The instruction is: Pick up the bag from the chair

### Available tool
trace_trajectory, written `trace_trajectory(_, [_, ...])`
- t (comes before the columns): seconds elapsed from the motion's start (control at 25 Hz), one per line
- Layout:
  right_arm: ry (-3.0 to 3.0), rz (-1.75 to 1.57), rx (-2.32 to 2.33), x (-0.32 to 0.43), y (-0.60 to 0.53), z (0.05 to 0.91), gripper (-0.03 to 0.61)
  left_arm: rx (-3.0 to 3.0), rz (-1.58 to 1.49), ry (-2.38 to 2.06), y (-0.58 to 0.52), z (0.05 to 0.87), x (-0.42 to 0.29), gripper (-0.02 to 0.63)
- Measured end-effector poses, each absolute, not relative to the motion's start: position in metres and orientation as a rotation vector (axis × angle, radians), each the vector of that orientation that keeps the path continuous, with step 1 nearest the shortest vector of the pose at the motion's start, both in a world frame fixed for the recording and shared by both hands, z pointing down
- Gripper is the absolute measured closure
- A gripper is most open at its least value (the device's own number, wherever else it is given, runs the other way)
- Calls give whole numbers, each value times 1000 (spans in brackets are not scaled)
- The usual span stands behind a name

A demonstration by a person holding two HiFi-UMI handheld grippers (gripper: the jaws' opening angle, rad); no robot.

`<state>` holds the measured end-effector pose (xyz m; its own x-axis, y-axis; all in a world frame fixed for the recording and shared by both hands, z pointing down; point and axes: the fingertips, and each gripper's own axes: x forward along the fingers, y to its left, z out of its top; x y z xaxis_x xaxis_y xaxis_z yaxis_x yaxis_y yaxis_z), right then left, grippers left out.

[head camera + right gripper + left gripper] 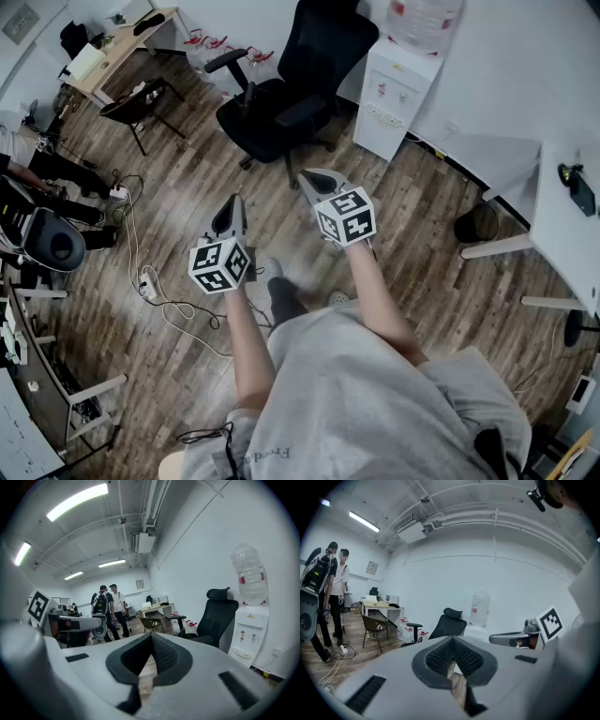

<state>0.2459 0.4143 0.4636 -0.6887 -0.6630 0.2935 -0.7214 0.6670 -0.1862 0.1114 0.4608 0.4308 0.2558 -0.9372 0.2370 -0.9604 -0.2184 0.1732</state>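
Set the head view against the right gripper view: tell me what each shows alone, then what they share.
Only the head view: the person's forearms, the right gripper seen from outside with its marker cube, a power strip with its cable on the wood floor, and a black bin.
Only the right gripper view: the ceiling lights, the ceiling pipes, and that gripper's closed jaws seen head-on.
Both: the black office chair, the water dispenser, the wooden desk and the left gripper.

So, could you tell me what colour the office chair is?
Black; the office chair shows best in the head view.
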Motion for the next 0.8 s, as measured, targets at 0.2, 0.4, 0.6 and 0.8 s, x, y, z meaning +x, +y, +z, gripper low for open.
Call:
trace_trajectory(0.2, [-2689, 413, 1132, 246, 419, 459, 574, 2257, 106, -1757, 467, 429, 111, 609])
trace_trajectory(0.4, [-2690, 404, 1131, 247, 427, 458, 574, 2262, 101, -1753, 474, 430, 113, 609])
trace_trajectory(0.6, [-2690, 404, 1125, 251, 433, 460, 574, 2260, 95, -1748, 480, 433, 119, 609])
trace_trajectory(0.8, [-2683, 410, 985, 243, 442, 479, 572, 2265, 96, -1748, 483, 443, 120, 609])
